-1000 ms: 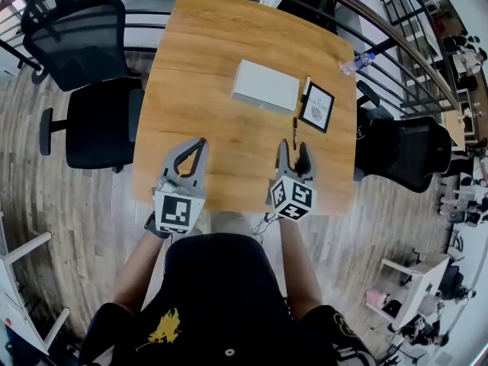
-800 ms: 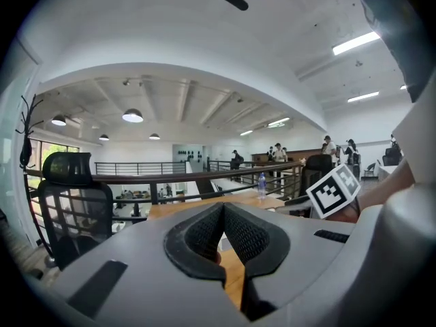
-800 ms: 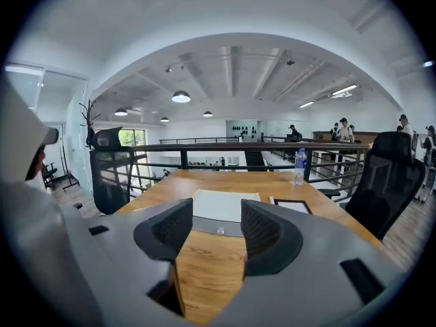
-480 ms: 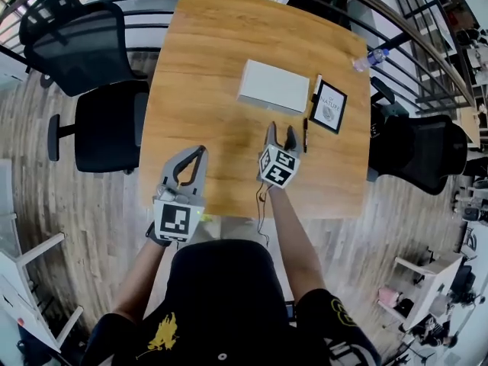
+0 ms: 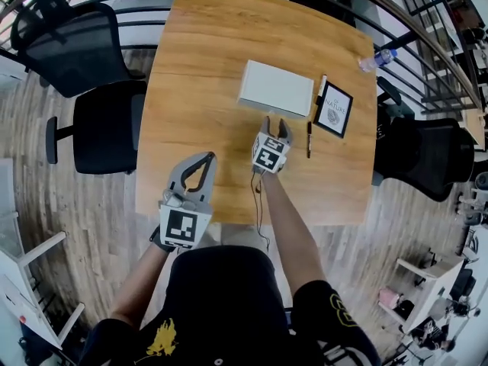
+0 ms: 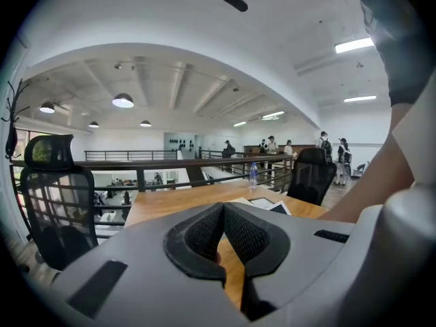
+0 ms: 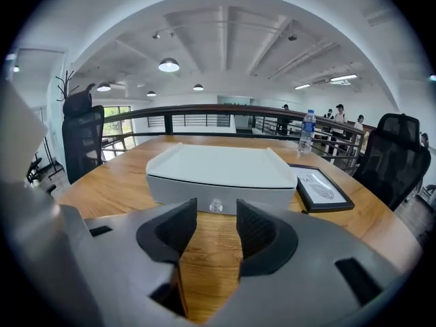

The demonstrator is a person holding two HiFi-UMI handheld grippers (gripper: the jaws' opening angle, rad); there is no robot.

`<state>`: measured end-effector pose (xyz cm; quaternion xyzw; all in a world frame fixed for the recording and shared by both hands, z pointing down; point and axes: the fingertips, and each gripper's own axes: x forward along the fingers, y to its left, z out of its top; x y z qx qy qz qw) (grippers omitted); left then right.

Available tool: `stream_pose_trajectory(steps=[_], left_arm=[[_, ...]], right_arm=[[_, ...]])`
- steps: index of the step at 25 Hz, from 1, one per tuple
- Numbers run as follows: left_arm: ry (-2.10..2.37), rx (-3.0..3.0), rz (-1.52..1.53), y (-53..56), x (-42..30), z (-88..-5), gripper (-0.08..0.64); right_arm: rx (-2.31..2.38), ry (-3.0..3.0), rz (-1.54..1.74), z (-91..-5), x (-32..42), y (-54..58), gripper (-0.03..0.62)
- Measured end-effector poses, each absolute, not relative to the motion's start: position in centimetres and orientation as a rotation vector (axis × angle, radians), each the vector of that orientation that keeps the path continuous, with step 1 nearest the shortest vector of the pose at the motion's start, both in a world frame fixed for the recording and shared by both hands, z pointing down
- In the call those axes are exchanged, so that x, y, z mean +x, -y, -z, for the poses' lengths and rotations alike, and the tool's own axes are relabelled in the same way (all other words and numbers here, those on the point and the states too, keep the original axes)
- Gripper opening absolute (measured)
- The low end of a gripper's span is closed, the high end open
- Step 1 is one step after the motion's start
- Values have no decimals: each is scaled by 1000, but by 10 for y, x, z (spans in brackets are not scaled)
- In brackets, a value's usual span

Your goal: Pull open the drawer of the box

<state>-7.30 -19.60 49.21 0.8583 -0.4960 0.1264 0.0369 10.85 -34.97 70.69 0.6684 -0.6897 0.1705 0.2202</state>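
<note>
Beyond the right tool (image 5: 274, 126), empty jaws just narrowed, sits the knob (image 7: 216, 205).

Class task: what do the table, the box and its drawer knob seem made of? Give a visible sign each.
Table: wood or wood-look laminate, matte; grain streaks show.
Box: probably pale grey plastic or painted board; smooth, uniform, no grain.
Knob: seemingly clear plastic or glass; looks translucent.

The black T-shirt (image 5: 221, 296) bears a yellow print (image 5: 164, 330). The grey left gripper (image 5: 208, 157) and right gripper (image 5: 275, 122) have black-and-white marker cubes (image 5: 185, 227), ribbed black pads (image 7: 259, 234) and a thin cable (image 5: 258, 204).
</note>
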Motion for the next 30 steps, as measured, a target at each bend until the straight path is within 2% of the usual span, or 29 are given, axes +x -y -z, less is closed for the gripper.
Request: stream_pose_trajectory(steps=[9,23,30], left_arm=[[1493,2624,-405,200,-69,-502,14],[1467,2622,-428,195,-65,-508,14],[1442,2626,-439,188,-60,-508,14]], right_arm=[[1822,1845,-582,-738,102,375,152],[1754,1837,-533,-744,99,381,71],[1755,1828,-530,-744,99,380,68]])
